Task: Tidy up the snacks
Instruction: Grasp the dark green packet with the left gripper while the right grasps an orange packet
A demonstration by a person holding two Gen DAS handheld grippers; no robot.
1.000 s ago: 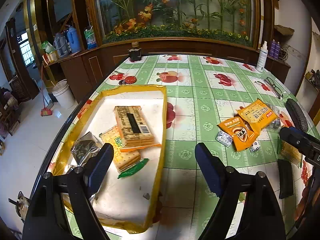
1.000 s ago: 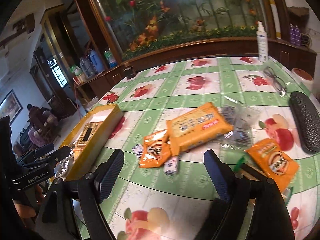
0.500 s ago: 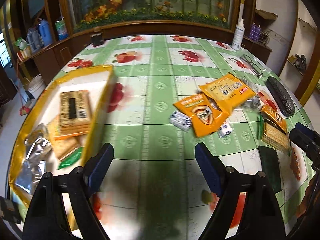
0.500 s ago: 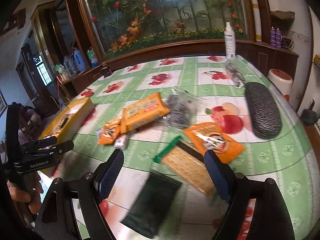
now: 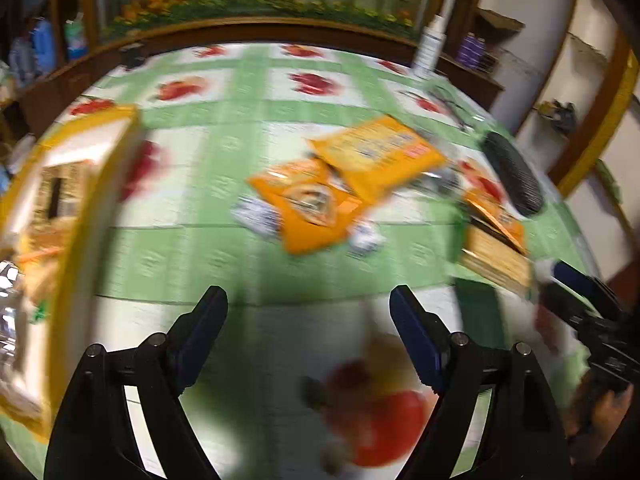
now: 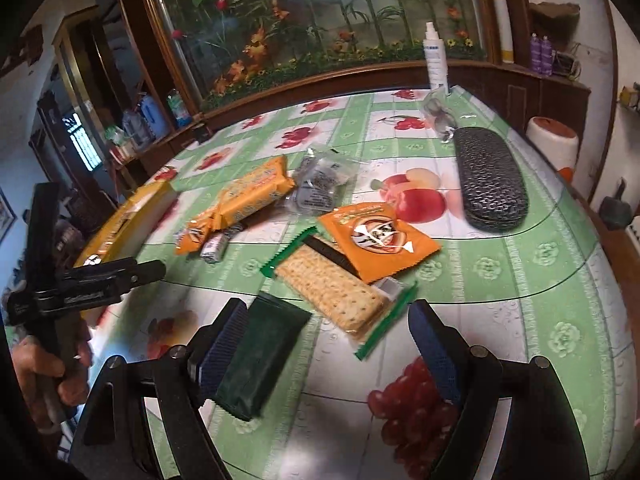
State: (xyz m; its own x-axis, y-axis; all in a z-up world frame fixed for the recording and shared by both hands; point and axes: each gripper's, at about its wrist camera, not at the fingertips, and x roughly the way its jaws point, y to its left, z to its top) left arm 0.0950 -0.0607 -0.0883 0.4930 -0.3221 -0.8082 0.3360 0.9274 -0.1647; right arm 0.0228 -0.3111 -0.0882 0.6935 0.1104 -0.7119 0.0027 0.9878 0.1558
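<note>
Room: dining room, painted flower-and-bamboo panel behind a bench (image 6: 532, 264) under a green fruit-print cloth.
Change, left: left tool (image 5: 308, 332) has swung off the yellow tray (image 5: 72, 216) toward the loose snacks; tray sat centre-frame 1 s ago, now at far left edge. View heavily motion-blurred.
Change, right: right tool (image 6: 326, 344) has panned from the orange pile to the near-edge packets.
Left tool state: jaws spread wide, nothing between them.
Right tool state: jaws spread wide, empty; dark green packet (image 6: 260, 356) lies just inside its left finger, contact not clear.
Snacks on bench: cracker sleeve (image 6: 332, 292), orange sachet (image 6: 380, 240) overlapping the sleeve, long orange pack (image 6: 256, 196), clear bag (image 6: 320, 184), small wrapped candies (image 6: 214, 246).
Snacks in tray: cracker packs and a foil bag, blurred.
Non-snacks: glasses case (image 6: 490, 180), spray bottle (image 6: 436, 60).
Meaning: judged as between deliveries, both tools heading for the next pick; dark green packet or cracker sleeve look likeliest for the right.
Progress: roughly a third in the tray, most still loose.
</note>
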